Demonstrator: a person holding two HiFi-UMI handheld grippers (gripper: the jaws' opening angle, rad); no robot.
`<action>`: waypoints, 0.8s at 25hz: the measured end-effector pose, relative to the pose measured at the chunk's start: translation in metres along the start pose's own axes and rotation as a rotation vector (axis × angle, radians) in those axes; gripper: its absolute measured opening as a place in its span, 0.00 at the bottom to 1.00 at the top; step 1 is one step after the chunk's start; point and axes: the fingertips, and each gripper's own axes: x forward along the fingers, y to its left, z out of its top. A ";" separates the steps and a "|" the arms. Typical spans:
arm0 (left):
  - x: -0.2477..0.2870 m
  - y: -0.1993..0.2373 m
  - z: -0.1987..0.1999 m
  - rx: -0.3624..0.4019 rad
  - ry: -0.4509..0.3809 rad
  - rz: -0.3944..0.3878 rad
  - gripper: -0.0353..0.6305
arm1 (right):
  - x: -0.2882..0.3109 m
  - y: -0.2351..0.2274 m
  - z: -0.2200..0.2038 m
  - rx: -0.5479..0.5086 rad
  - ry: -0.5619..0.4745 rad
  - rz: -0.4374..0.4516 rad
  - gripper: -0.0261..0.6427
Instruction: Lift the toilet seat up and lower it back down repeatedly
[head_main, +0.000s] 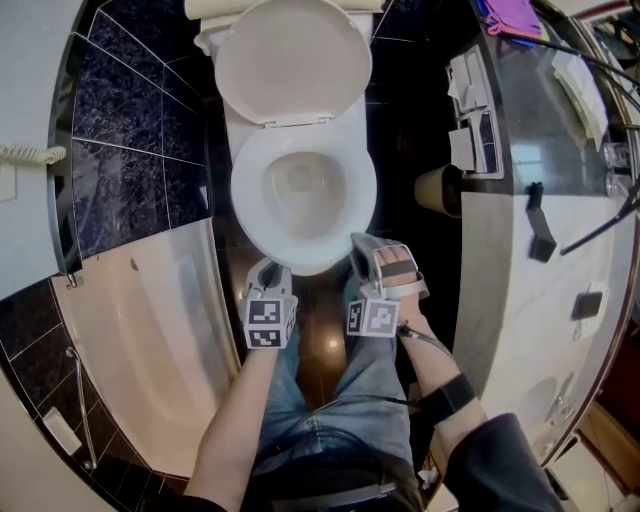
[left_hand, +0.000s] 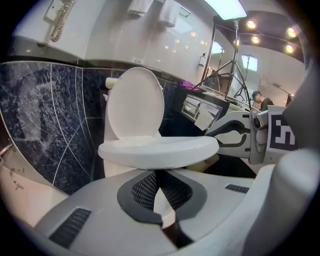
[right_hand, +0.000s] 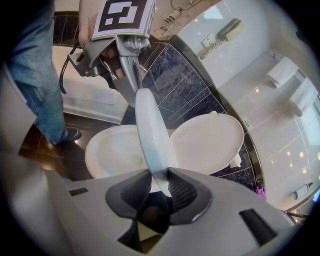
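— What sort of room is it?
— A small bathroom. Dark marbled wall tiles (head_main: 130, 130) run behind the toilet, and the floor (head_main: 325, 340) is dark and glossy. A pale bathtub (head_main: 150, 340) lies along the left and a long counter (head_main: 560, 250) along the right. A wall phone (left_hand: 62, 17) with a coiled cord hangs above the tiles.
— Anything on the counter?
— A purple cloth (head_main: 512, 15) at its far end. Paper holders (head_main: 475, 140) are fixed to its side, facing the toilet.
— And the containers?
— The bowl (head_main: 300, 185) shows white inside, with a small hollow at the bottom. I can't tell whether water stands in it. Near it, against the counter, stands a tan bin (head_main: 437, 188); what it holds can't be made out.
— Where is the seat?
— The lid (head_main: 293, 60) stands upright at the back. The toilet seat (head_main: 246, 190) lies low over the bowl, about level. Whether it rests on the rim I can't tell.
— The tools?
— The right gripper (head_main: 368, 245) is at the seat's front right edge, with both pads pressed on the seat's rim. The left gripper (head_main: 268, 270) sits near the front left edge, its jaws together with nothing between them.
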 end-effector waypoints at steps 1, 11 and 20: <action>0.001 0.000 -0.003 -0.003 0.002 -0.001 0.05 | 0.000 0.003 -0.001 0.002 0.009 0.004 0.22; 0.008 -0.002 -0.031 -0.017 0.040 -0.003 0.05 | -0.021 0.033 -0.014 0.092 0.043 0.013 0.09; 0.027 -0.004 -0.086 0.007 0.114 0.002 0.05 | -0.015 0.051 -0.044 0.196 0.081 -0.018 0.07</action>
